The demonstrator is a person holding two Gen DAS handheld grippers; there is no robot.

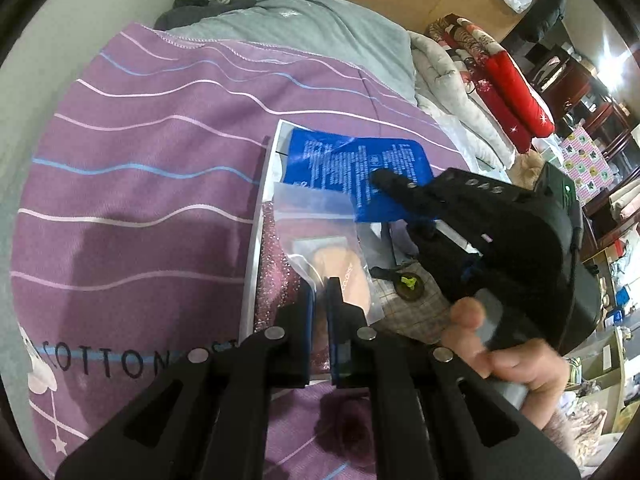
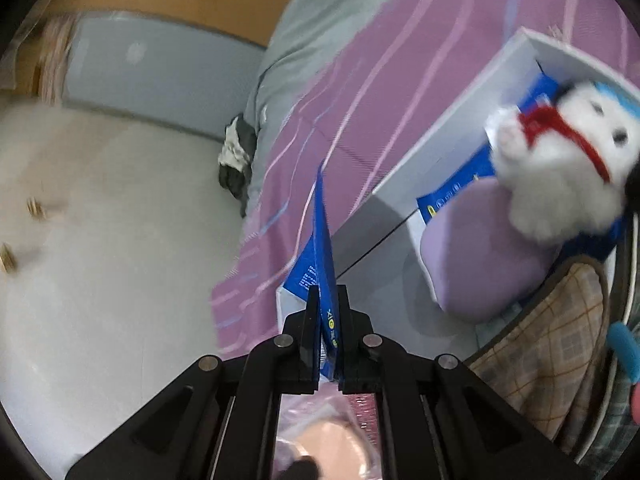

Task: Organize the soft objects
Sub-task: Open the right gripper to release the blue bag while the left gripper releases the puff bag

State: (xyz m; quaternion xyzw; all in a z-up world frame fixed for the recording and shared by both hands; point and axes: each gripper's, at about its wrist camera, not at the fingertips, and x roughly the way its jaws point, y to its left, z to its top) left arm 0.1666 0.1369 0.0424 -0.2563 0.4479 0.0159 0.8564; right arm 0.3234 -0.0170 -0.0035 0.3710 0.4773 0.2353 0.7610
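A white box (image 1: pixel 256 216) lies on a purple striped sheet (image 1: pixel 160 160). My left gripper (image 1: pixel 321 286) is shut on a clear plastic bag (image 1: pixel 316 216) holding a peach-coloured pad, over the box's near end. My right gripper (image 1: pixel 378 178), held by a person's hand (image 1: pixel 500 360), comes in from the right and is shut on a flat blue printed packet (image 1: pixel 340 160) above the box. In the right wrist view that gripper (image 2: pixel 328 292) pinches the blue packet (image 2: pixel 324 240) edge-on. The box (image 2: pixel 460 112) holds a white plush toy (image 2: pixel 568 160) with a red collar and a lilac cushion (image 2: pixel 480 256).
A plaid fabric piece (image 1: pixel 416 308) lies at the box's right side. A grey blanket (image 1: pixel 300 20) is bunched at the head of the bed, with red and white quilts (image 1: pixel 508 84) beyond. Furniture and boxes crowd the far right. A pale floor (image 2: pixel 100 260) lies beside the bed.
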